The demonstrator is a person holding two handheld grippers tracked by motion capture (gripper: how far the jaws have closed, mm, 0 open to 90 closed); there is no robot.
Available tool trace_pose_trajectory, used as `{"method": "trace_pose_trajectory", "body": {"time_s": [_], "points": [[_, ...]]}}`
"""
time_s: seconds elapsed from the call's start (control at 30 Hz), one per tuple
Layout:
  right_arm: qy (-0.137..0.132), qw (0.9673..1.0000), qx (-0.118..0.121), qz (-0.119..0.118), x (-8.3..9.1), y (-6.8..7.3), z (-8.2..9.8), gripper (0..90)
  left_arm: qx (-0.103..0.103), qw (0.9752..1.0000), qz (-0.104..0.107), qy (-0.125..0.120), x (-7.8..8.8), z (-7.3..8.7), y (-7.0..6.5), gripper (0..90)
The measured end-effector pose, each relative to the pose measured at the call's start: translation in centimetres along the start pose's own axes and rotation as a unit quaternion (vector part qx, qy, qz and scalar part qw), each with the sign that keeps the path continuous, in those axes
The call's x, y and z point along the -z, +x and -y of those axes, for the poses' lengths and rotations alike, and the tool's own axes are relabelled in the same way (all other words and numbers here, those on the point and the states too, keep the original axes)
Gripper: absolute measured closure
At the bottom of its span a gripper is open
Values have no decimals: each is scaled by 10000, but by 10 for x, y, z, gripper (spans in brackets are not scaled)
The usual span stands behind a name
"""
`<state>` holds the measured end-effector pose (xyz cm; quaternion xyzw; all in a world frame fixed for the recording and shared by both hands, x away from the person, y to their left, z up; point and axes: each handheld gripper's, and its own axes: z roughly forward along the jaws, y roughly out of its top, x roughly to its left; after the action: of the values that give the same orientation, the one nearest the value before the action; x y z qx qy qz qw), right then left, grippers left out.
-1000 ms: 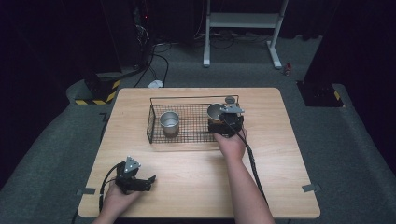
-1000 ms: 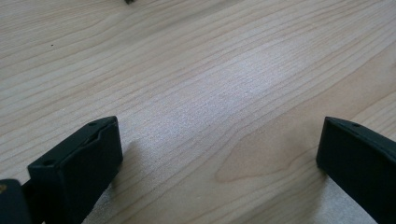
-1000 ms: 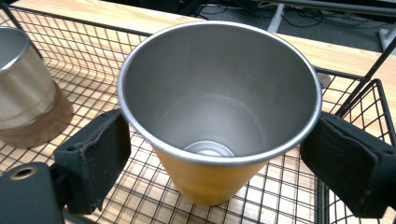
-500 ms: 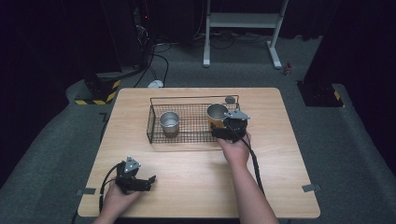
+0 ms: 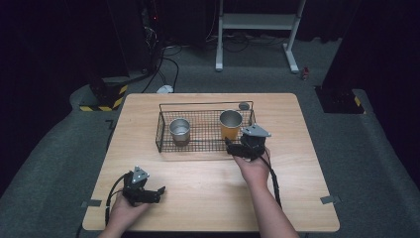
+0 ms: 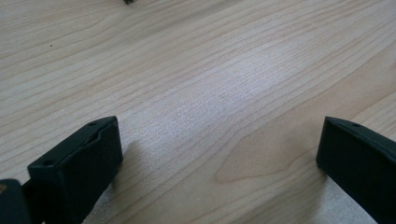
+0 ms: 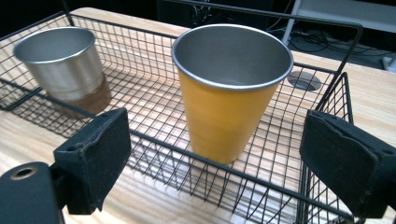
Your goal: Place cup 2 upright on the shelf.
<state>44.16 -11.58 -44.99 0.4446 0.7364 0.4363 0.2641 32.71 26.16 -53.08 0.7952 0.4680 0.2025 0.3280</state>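
Yellow cup (image 7: pixel 229 93) just beyond right gripper (image 7: pixel 219 163)

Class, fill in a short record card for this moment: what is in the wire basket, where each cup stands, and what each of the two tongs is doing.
Surface: wooden table
Container: black wire basket, on the table's far half
Yellow cup: upright, inside the basket at its right end, metal inside, looks empty
Silver cup: upright, inside the basket toward its left end, brown band at the base
Right tongs: open, outside the basket's near right corner, facing the yellow cup, holding nothing
Left tongs: open, low over bare table at the near left, holding nothing
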Motion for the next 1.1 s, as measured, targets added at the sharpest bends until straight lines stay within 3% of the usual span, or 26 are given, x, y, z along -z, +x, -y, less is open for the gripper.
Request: {"method": "trace_pose_trajectory", "body": {"time_s": [0.23, 0.63, 1.1], "points": [[-14, 10000, 51, -53, 12, 3, 7, 92, 0, 10000, 2, 0, 0, 0, 0, 7], [110, 9998, 95, 150, 34, 6, 30, 93, 0, 10000, -2, 4, 0, 0, 0, 7], [236, 9994, -4, 241, 63, -11, 70, 94, 21, 10000, 6, 4, 0, 0, 0, 8]]}}
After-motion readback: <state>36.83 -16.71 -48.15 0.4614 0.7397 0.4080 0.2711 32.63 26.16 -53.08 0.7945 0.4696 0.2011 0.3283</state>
